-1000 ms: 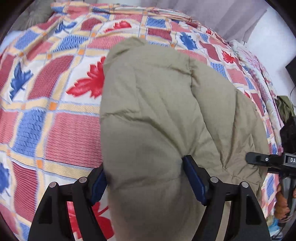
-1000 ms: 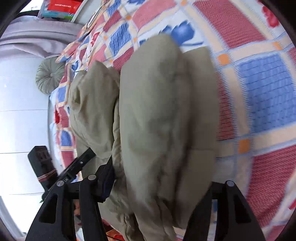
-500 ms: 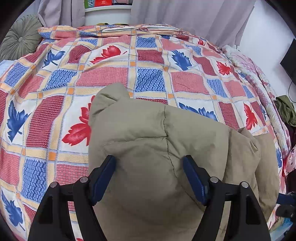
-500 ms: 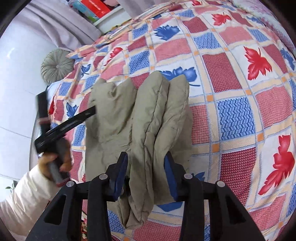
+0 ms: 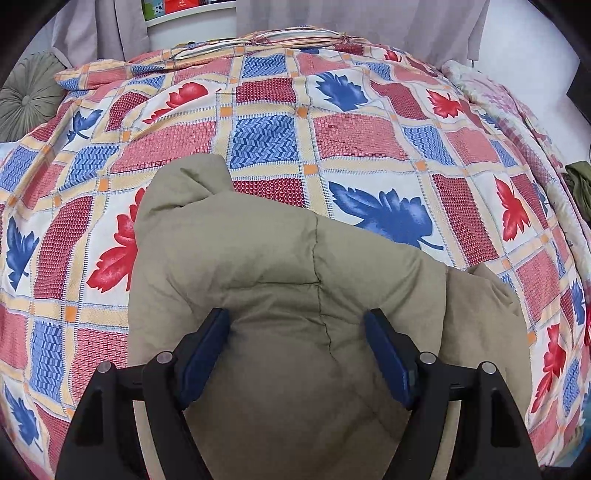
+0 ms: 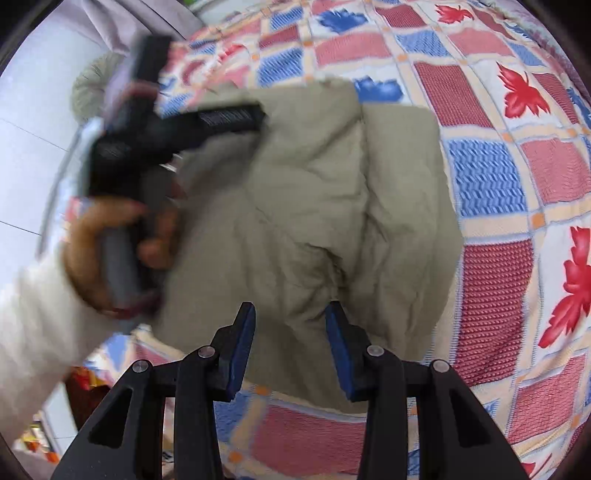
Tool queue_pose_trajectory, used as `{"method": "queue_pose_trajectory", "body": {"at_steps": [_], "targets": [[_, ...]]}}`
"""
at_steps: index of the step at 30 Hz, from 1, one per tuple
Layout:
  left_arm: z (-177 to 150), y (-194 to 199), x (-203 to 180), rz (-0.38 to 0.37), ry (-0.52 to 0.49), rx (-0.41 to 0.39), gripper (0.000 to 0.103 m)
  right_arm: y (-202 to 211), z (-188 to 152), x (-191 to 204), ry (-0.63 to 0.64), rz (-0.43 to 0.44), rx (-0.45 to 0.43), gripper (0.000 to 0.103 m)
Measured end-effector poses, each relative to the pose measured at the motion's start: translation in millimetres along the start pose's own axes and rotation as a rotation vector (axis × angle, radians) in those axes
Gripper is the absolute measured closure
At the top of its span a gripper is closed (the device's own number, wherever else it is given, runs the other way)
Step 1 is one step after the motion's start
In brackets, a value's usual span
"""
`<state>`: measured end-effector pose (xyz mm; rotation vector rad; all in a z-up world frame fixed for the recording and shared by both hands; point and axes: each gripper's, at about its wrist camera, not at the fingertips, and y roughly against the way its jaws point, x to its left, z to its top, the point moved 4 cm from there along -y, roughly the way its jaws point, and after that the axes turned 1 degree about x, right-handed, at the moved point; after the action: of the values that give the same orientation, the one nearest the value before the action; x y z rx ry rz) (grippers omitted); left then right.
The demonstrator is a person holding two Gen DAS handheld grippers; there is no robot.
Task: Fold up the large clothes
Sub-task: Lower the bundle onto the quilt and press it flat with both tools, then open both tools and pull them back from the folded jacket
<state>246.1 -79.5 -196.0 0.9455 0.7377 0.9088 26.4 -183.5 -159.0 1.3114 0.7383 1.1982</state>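
A padded olive jacket (image 5: pixel 280 258) lies bunched on a patchwork bedspread (image 5: pixel 266 136) with red and blue leaves. My left gripper (image 5: pixel 295 332) points steeply down, its jaws wide and shut on a thick bulge of the jacket that fills the gap between the blue pads. In the right wrist view the jacket (image 6: pixel 332 177) spreads flatter. My right gripper (image 6: pixel 290 325) is shut on the padded fabric at its near edge, and creases run toward the jaws. A hand (image 6: pixel 110 236) in a white sleeve holds a blurred black tool body over the jacket's left side.
A round green cushion (image 5: pixel 26 96) sits at the bed's far left. Grey curtains (image 5: pixel 110 33) and a white shelf hang behind the bed. A floral quilt (image 5: pixel 498 96) and a dark green garment (image 5: pixel 580 184) lie along the right edge.
The left view has drawn back, showing more bedspread beyond the jacket. The right jaws narrowed from wide onto a fold. The right view rolled, and the hand with the black tool swung over the jacket.
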Motion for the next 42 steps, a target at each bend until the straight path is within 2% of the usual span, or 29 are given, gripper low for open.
{"method": "queue_pose_trajectory", "body": {"at_steps": [1, 2, 5, 12, 19, 28, 29, 30, 31, 35, 38, 42], "targets": [[0, 0, 0, -0.002, -0.002, -0.002, 0.026, -10, 0, -7, 0.006, -0.066, 0.008, 0.060], [-1, 2, 0, -0.004, -0.004, -0.001, 0.026, -18, 0, -13, 0.004, -0.072, 0.016, 0.061], [-3, 8, -3, 0.006, -0.029, 0.000, 0.026, -37, 0, -30, -0.042, -0.041, 0.048, 0.062], [-18, 45, 10, 0.014, -0.038, 0.017, 0.026, -50, -1, -34, -0.028, -0.043, 0.059, 0.062], [-69, 79, 36, 0.035, -0.015, 0.088, 0.026, -50, -4, -32, -0.059, -0.022, 0.060, 0.062], [-127, 95, 46, 0.031, 0.028, 0.206, 0.026, -33, -10, -31, -0.111, 0.015, 0.078, 0.060], [-130, 97, 47, 0.032, 0.035, 0.207, 0.025, -30, -11, -31, -0.115, 0.016, 0.080, 0.060], [-133, 99, 49, 0.034, 0.042, 0.206, 0.010, -27, -13, -30, -0.119, 0.019, 0.082, 0.060], [-135, 102, 50, 0.042, 0.051, 0.200, 0.000, -25, -15, -32, -0.121, 0.021, 0.082, 0.059], [-140, 110, 55, 0.067, 0.068, 0.194, 0.000, -14, -24, -31, -0.123, 0.018, 0.086, 0.059], [-144, 114, 58, 0.120, 0.059, 0.202, 0.000, -7, -32, -30, -0.129, 0.011, 0.093, 0.059], [-149, 127, 57, 0.136, 0.053, 0.198, 0.000, 4, -39, -27, -0.139, 0.001, 0.100, 0.058]]}}
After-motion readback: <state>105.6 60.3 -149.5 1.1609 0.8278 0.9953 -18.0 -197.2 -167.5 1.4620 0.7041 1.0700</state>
